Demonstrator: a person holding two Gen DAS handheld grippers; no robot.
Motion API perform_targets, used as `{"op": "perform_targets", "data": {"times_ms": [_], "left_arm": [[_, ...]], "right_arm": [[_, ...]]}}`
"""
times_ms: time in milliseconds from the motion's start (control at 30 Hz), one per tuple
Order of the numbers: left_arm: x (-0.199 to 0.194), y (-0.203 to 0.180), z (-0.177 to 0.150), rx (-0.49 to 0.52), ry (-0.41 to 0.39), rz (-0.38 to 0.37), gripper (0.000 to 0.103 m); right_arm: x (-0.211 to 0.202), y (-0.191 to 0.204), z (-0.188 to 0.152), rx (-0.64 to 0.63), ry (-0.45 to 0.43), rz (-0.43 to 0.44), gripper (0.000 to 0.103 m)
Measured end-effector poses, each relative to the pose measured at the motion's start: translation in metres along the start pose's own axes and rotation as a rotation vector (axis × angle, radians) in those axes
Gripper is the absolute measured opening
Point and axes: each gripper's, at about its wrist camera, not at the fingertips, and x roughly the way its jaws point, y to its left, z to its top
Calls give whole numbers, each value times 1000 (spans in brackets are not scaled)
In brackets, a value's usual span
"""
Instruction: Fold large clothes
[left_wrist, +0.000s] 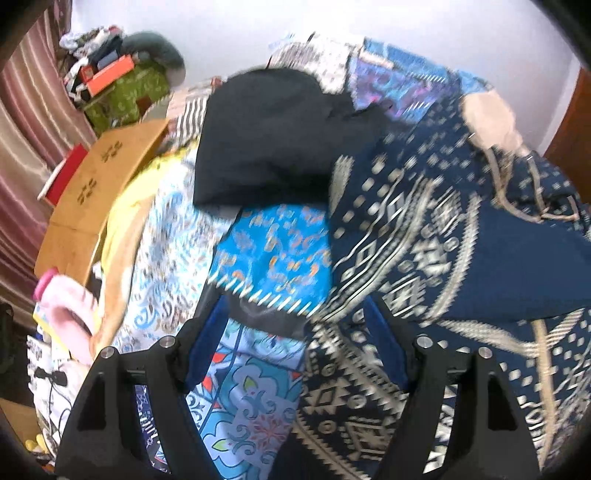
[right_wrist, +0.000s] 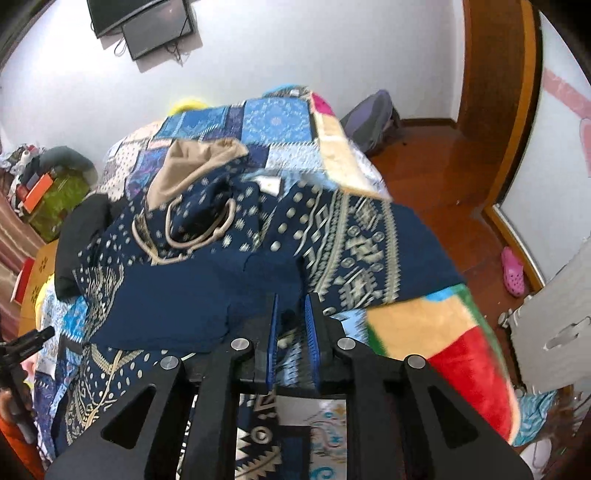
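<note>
White walls stand round a bed (right_wrist: 343, 147) that has a patchwork quilt of soft blue, red and tan squares. On top lies the big navy hoodie (right_wrist: 207, 280). It is thick and floppy, with cream zigzag and diamond patterns, a tan hood lining and tan cords. It looks partly folded, with a plain navy panel laid over the middle.

In the right view the hoodie spreads from the near edge up toward the far left, with its hood at the far end. Its long way runs near to far. The right gripper (right_wrist: 291, 332) sits just at the near edge of the plain navy fold. Its blue pads (right_wrist: 272, 332) are pressed almost together with a thin gap, and I cannot tell if any cloth is pinched in them.

The left gripper (left_wrist: 295, 332) is spread wide with nothing between its pads. The hoodie lies under it and off to the right. The right gripper seems nearer to the fold's edge.

A black cloth (left_wrist: 266, 140) lies far behind, next to the hoodie. A flat brown cardboard box (left_wrist: 99, 184) lies at the left.
</note>
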Motion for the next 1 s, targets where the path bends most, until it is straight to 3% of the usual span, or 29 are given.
{"op": "perform_targets", "data": {"times_ms": [100,167,267,433,567,867,1000], "left_arm": [[-19,-18,12,29,-55,-22,74],[-31,-30,24,47,-89,-48,75],[-46,-49,37,66,-131,-98,76],[-63,-87,52,99,-188,-190,84],[-62,-120,57,146,-192,-237,86],[-24,-173,53,224,-92,-272,86],[-8,-184,48,236,-46,-275,86]], "right_arm": [[-8,-16,6,35,-19,3,20],[-12,-28,9,67,-35,-5,39],[-22,-48,12,116,-87,-47,55],[-25,-81,17,196,-107,-75,58],[-13,-110,15,283,-70,-63,59],[48,-153,2,426,92,16,59],[81,-166,3,492,172,91,59]]}}
